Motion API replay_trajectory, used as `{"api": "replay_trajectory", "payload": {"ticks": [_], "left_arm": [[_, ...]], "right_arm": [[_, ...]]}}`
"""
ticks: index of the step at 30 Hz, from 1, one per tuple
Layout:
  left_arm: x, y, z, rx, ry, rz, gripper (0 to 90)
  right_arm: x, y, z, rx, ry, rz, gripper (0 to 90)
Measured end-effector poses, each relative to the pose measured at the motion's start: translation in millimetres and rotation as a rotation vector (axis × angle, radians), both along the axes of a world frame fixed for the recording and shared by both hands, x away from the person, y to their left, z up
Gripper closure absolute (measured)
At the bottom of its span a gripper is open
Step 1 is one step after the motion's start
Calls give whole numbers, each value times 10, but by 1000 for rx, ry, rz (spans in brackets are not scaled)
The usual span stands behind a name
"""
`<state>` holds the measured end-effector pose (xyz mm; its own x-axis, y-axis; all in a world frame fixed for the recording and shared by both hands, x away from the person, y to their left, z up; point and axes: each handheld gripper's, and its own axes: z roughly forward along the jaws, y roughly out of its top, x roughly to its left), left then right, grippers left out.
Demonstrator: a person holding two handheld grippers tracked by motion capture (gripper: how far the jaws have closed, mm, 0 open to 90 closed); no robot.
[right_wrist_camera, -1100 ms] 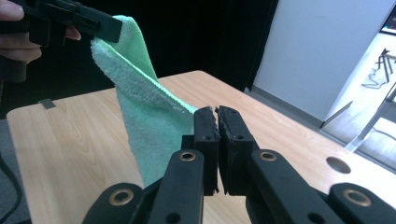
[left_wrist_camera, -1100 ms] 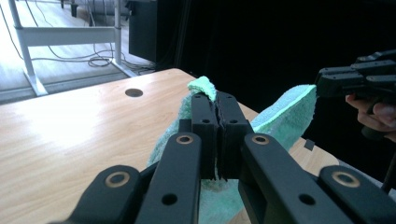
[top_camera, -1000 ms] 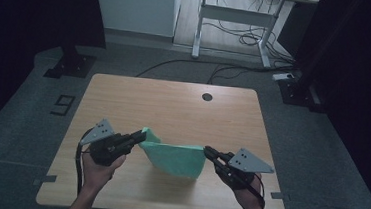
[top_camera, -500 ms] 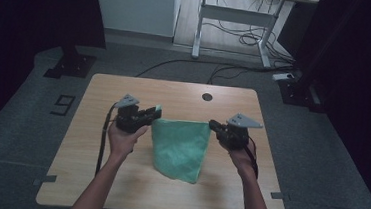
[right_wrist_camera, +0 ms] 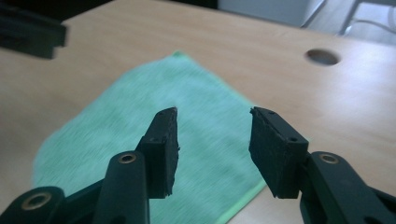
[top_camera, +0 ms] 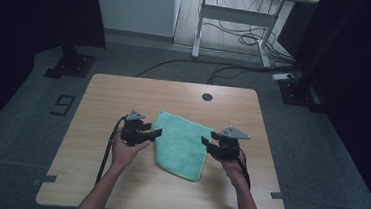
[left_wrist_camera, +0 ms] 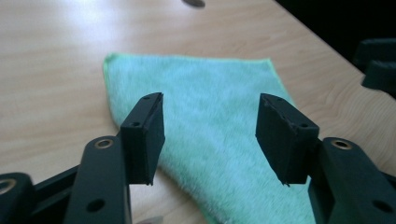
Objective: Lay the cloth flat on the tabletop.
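While I hold both grippers low over the desk (top_camera: 92,177), the green cloth (top_camera: 183,143) lies flat and folded near the middle of the desk, a little toward the near edge, with one folded corner pointing at that edge. My left gripper (top_camera: 157,133) sits at the cloth's left edge with its fingers (left_wrist_camera: 144,133) spread wide and gripping nothing, the cloth showing between them. My right gripper (top_camera: 206,143) sits at the cloth's right edge, its fingers (right_wrist_camera: 164,147) likewise apart and empty above the cloth.
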<state>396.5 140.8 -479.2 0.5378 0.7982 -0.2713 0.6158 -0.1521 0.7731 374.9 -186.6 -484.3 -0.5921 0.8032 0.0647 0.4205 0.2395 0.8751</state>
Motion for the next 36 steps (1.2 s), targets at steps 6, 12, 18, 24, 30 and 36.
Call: {"api": "replay_trajectory", "payload": {"ticks": [6, 12, 18, 24, 30, 36], "left_arm": [[183, -139, -168, 46, 21, -60, 439], [480, -371, -213, 76, 37, -108, 430], [776, -488, -333, 130, 94, -82, 428], [843, -380, -490, 151, 172, -71, 428], [684, -258, -548, 131, 176, -92, 446], [375, -125, -563, 83, 193, -104, 445]], "right_arm": [[-118, 165, -237, 14, 61, 72, 522], [-249, 389, -475, 1, 121, 151, 508], [-348, 548, -646, -38, 160, 194, 489], [-405, 555, -665, -67, 184, 204, 487], [-398, 462, -639, -96, 197, 194, 527], [-313, 241, -631, -102, 205, 175, 539]]}}
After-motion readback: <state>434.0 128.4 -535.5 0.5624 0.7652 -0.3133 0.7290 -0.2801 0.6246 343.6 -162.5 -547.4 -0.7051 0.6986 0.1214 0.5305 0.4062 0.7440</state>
